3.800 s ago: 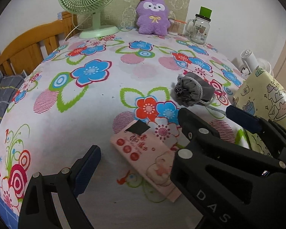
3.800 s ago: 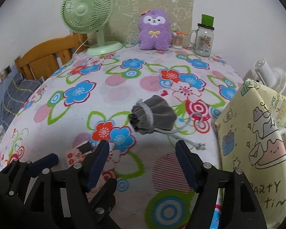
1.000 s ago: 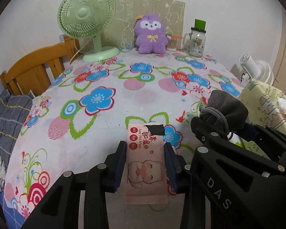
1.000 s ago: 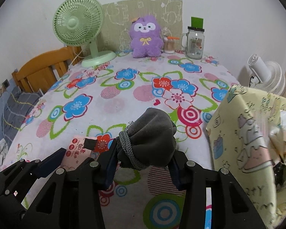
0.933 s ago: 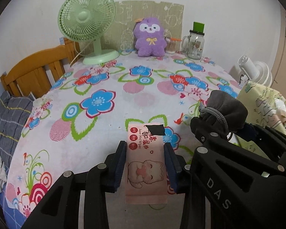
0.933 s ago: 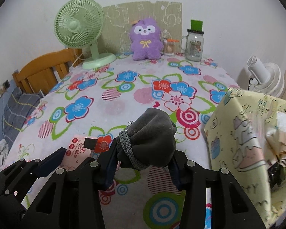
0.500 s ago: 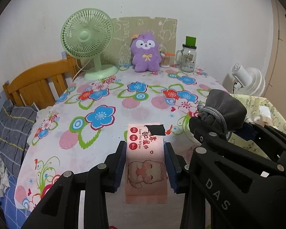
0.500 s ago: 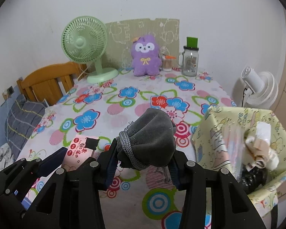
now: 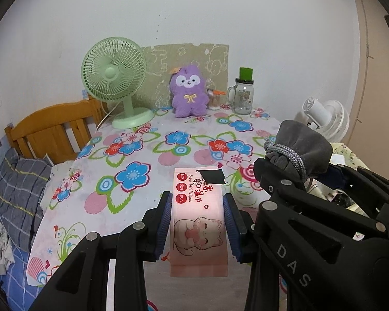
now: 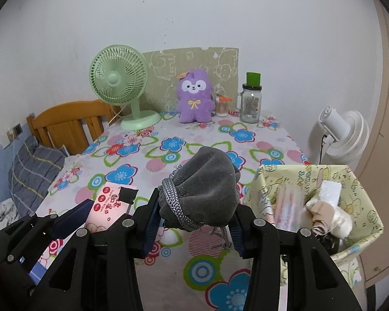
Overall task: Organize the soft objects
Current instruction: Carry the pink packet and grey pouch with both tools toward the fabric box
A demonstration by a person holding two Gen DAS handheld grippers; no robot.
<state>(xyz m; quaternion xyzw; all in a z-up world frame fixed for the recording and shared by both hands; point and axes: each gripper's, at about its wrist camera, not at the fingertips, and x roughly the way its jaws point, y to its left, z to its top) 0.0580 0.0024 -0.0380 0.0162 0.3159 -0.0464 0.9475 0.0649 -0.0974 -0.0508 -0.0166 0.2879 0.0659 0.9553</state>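
My left gripper [image 9: 197, 207] is shut on a pink pack of wet wipes [image 9: 197, 223] and holds it well above the flowered table [image 9: 142, 150]. My right gripper [image 10: 194, 212] is shut on a grey drawstring pouch [image 10: 207, 189], also held high; the pouch also shows in the left wrist view [image 9: 300, 145]. The wipes pack shows at lower left in the right wrist view [image 10: 109, 207]. A yellow cartoon-print fabric bin [image 10: 355, 189] stands to the right of the table, below the pouch's right side, with several soft items inside.
A green desk fan [image 10: 122, 88], a purple plush toy [image 10: 194, 96], a swab pot [image 10: 221, 106] and a glass jar with a green lid [image 10: 250, 103] stand along the table's far edge. A wooden bed frame [image 10: 70, 124] is left, a white fan [image 10: 342, 129] right.
Both grippers closed on their objects earlier and have since risen higher and drawn back with them. The table now looks smaller and the bin's inside shows.
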